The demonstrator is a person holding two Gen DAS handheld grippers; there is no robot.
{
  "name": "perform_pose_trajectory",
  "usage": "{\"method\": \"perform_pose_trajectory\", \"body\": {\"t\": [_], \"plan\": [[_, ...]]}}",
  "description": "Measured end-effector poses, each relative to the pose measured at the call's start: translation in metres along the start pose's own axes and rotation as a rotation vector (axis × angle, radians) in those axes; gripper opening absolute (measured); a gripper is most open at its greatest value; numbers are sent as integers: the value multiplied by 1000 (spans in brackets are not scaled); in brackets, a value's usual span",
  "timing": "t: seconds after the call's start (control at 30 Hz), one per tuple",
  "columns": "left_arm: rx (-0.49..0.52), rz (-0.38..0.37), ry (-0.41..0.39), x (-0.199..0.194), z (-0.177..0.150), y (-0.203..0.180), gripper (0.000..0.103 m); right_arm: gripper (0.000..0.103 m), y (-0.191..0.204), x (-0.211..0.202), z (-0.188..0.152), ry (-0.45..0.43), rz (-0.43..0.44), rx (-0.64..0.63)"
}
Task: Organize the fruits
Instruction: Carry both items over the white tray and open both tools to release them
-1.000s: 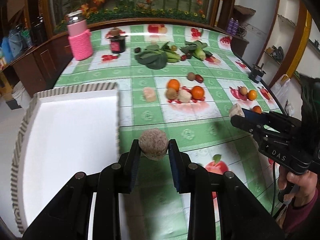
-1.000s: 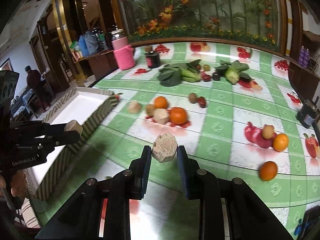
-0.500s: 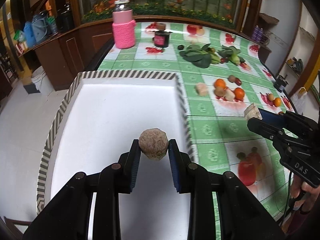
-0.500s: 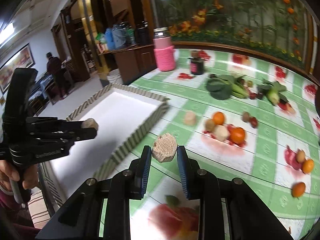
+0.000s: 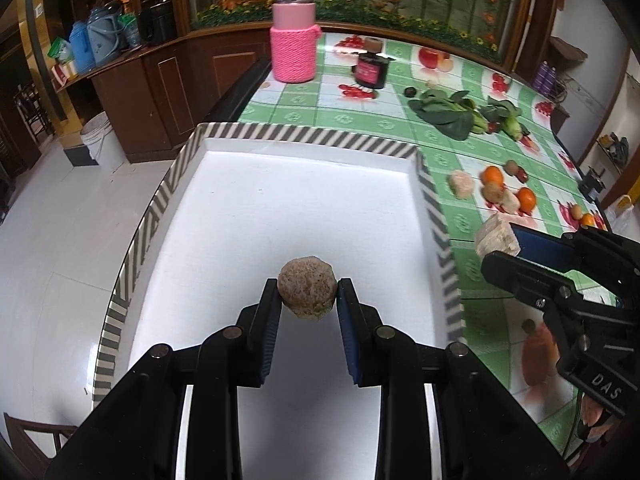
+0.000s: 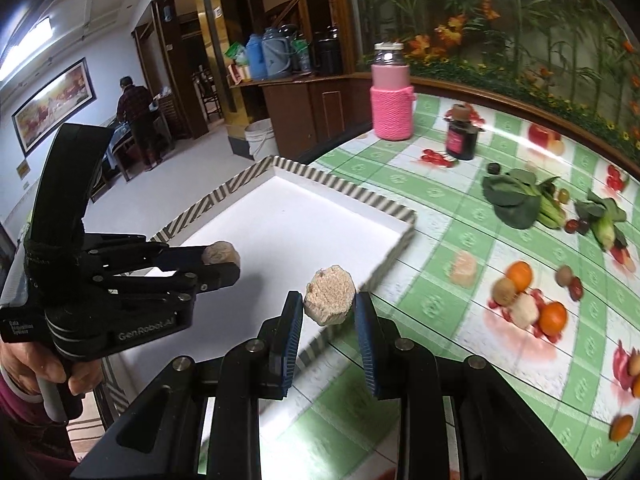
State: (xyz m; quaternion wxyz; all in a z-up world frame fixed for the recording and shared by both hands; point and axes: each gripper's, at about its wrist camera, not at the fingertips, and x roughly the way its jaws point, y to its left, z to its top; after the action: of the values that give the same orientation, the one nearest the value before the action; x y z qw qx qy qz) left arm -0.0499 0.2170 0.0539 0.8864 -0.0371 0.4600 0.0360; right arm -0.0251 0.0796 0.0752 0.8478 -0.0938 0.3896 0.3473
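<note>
My left gripper point(image 5: 307, 294) is shut on a round tan fruit point(image 5: 307, 294) and holds it above the white inside of a tray with a striped rim point(image 5: 308, 134). The same gripper and fruit point(image 6: 221, 253) show in the right wrist view. My right gripper point(image 6: 329, 301) is shut on a pale faceted fruit point(image 6: 329, 294) above the tray's right rim point(image 6: 394, 250); it also shows in the left wrist view point(image 5: 496, 235). Oranges point(image 5: 492, 175) and other small fruits point(image 6: 524, 310) lie on the green checked tablecloth to the right.
A pink knit-covered bottle point(image 5: 294, 48) and a dark jar point(image 5: 372, 72) stand at the back of the table. Leafy greens point(image 5: 452, 116) lie behind the fruits. The tray overhangs the table's left edge above a white floor. A person point(image 6: 136, 118) stands far off.
Both grippers have swung left with their fruits. The left one went from above the tablecloth to above the tray; the right one came to the tray's right rim.
</note>
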Motion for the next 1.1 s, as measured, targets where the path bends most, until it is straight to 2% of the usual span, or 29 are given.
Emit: {"method": "perform_pose_trajectory", "body": {"t": [0.43, 0.67, 0.73, 0.83, 0.9, 0.93, 0.97, 1.0, 1.1], "plan": [[-54, 25, 51, 27, 6, 25, 26, 28, 22, 62, 17, 119, 28, -89], [-71, 38, 74, 36, 3, 33, 26, 28, 18, 71, 16, 133, 39, -76], [-75, 47, 72, 37, 2, 34, 26, 32, 13, 68, 14, 132, 40, -54], [-81, 55, 69, 37, 1, 33, 27, 43, 4, 60, 12, 117, 31, -28], [-81, 62, 67, 37, 0, 33, 39, 48, 1, 54, 11, 103, 28, -15], [-82, 64, 64, 37, 0, 32, 55, 50, 0, 50, 11, 95, 29, -10], [-85, 66, 51, 34, -1, 32, 68, 57, -2, 45, 9, 82, 29, -2], [-87, 69, 42, 33, -1, 32, 73, 63, -3, 42, 9, 74, 27, 4], [-98, 97, 15, 25, -3, 32, 75, 66, -8, 31, 3, 51, 26, 24]]}}
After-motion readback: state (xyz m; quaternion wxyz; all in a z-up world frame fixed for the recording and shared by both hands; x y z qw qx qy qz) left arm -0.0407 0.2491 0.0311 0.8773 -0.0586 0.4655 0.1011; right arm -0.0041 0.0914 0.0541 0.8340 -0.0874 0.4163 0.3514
